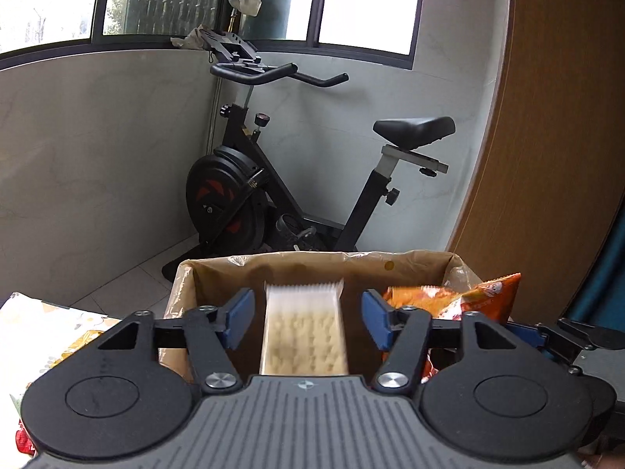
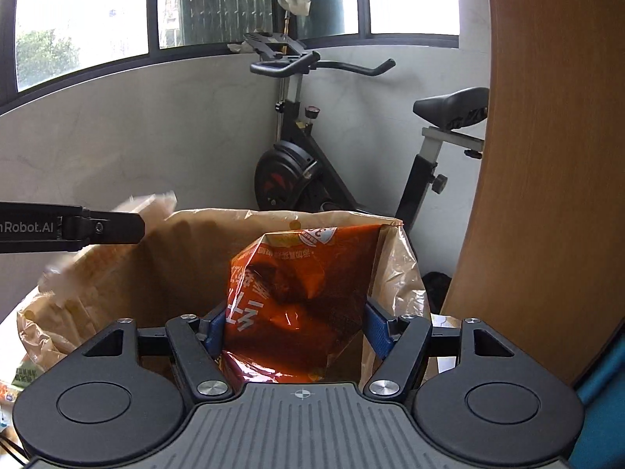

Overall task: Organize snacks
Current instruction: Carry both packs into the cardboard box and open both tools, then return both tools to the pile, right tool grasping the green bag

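In the left wrist view my left gripper point(image 1: 308, 320) stands open over a brown paper bag point(image 1: 297, 264). A clear packet of pale crackers point(image 1: 304, 332) lies blurred between its blue pads point(image 1: 240, 318), with a gap on each side. An orange snack bag point(image 1: 480, 297) shows at the paper bag's right side. In the right wrist view my right gripper point(image 2: 297, 330) is shut on that orange snack bag point(image 2: 300, 285), upright inside the paper bag point(image 2: 218, 221). The left gripper's black finger point(image 2: 113, 228) reaches in from the left, the cracker packet point(image 2: 152, 205) a blur beside it.
A black exercise bike point(image 1: 273, 179) stands on the floor behind the paper bag, against a grey wall under windows. A curved wooden panel point(image 1: 547, 136) rises on the right. A floral cloth point(image 1: 35, 320) with more snack packets lies at the left.
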`<state>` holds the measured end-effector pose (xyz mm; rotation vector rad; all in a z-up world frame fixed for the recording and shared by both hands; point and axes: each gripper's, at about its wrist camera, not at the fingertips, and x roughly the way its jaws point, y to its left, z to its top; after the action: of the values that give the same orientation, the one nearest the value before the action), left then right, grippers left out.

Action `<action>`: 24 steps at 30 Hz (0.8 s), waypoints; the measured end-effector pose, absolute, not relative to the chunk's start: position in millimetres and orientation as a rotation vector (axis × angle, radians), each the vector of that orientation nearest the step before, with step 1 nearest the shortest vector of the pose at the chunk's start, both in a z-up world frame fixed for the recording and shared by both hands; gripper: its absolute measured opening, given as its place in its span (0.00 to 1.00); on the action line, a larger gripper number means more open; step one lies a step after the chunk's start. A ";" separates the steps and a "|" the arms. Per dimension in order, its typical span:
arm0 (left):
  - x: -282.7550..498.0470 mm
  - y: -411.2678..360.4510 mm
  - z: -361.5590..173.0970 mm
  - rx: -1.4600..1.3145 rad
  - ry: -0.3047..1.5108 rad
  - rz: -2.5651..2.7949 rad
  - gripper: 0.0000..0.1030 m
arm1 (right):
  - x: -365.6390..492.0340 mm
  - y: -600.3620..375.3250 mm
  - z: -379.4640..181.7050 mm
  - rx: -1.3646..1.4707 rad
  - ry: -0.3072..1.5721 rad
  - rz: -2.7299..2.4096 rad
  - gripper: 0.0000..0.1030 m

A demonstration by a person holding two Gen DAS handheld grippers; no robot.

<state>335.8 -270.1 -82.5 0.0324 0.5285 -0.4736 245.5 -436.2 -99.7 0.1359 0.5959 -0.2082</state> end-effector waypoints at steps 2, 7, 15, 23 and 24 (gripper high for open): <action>340.0 -268.6 -83.2 0.029 0.524 -0.463 0.79 | 244.5 -435.3 -101.9 0.124 0.596 -0.218 0.69; 338.9 -252.1 -79.2 0.012 0.546 -0.451 0.80 | 238.6 -437.3 -99.9 0.150 0.580 -0.222 0.86; 316.1 -180.1 -64.1 -0.022 0.527 -0.458 0.80 | 204.9 -406.7 -82.2 0.218 0.486 -0.189 0.86; 277.5 -59.7 -54.9 0.019 0.487 -0.320 0.80 | 184.5 -350.8 -75.2 0.298 0.420 -0.072 0.87; 274.3 -45.1 -55.6 0.017 0.489 -0.297 0.80 | 183.4 -342.0 -76.0 0.299 0.415 -0.060 0.87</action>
<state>274.3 -45.1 -55.6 0.0167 0.4886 -0.2969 183.4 -342.0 -76.0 0.2991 0.4154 -0.0599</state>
